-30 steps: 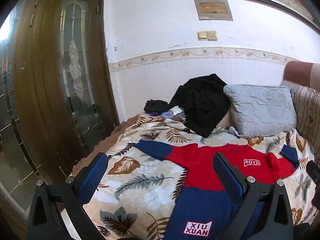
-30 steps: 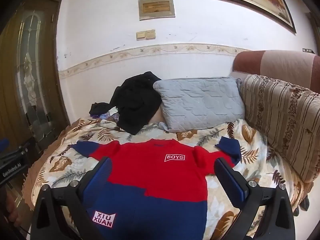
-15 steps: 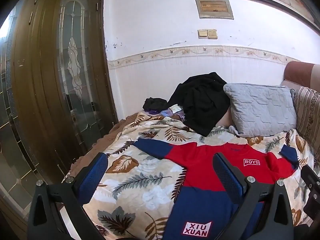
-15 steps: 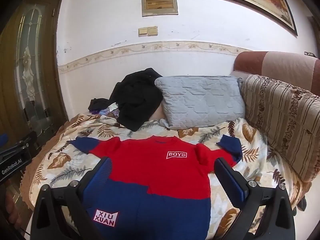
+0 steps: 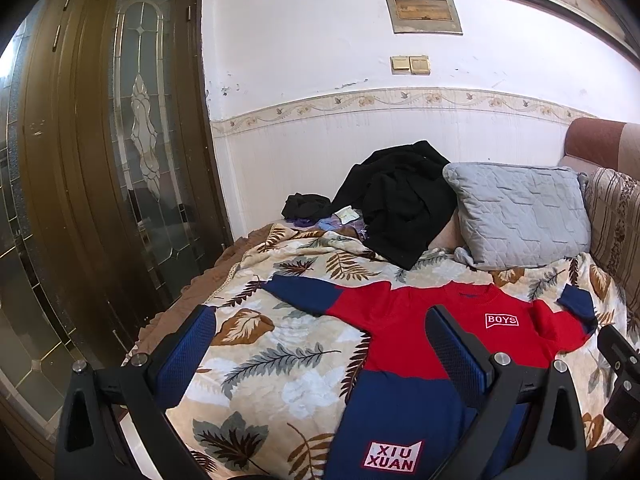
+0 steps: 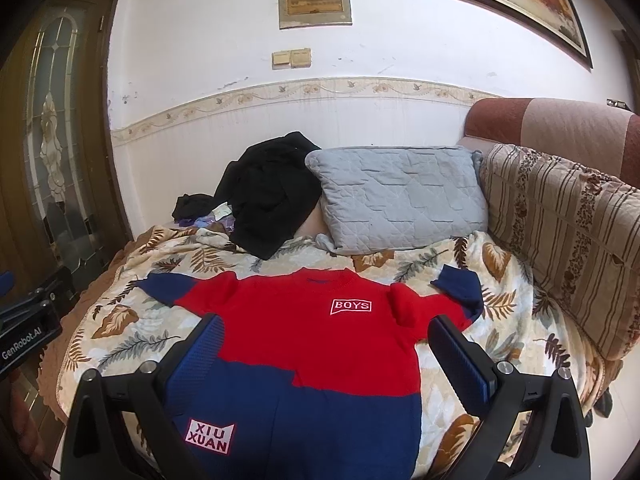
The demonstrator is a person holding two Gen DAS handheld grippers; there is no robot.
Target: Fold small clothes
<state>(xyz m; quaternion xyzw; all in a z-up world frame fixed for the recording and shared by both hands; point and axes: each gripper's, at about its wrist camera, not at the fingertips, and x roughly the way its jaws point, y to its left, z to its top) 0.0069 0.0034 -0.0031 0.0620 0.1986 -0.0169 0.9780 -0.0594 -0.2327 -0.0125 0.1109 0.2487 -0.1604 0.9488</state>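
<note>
A small red and navy sweater [image 6: 320, 340] lies flat, front up, on a leaf-print blanket [image 6: 132, 340]. It has white "BOYS" and "XIU XUAN" patches and both sleeves spread out. It also shows in the left wrist view [image 5: 416, 320]. My right gripper [image 6: 326, 356] is open and empty, held above the sweater's lower body. My left gripper [image 5: 320, 348] is open and empty, above the blanket at the sweater's left edge. Each gripper's body shows at the edge of the other's view.
A black garment pile [image 6: 272, 192] and a grey pillow [image 6: 400, 196] lie at the back against the wall. A striped sofa back [image 6: 568, 236] runs along the right. A wooden glass-paned door [image 5: 120, 160] stands at the left past the blanket's edge.
Both grippers have drifted slightly, and the sweater sits a little higher in both views. Both stay open and empty.
</note>
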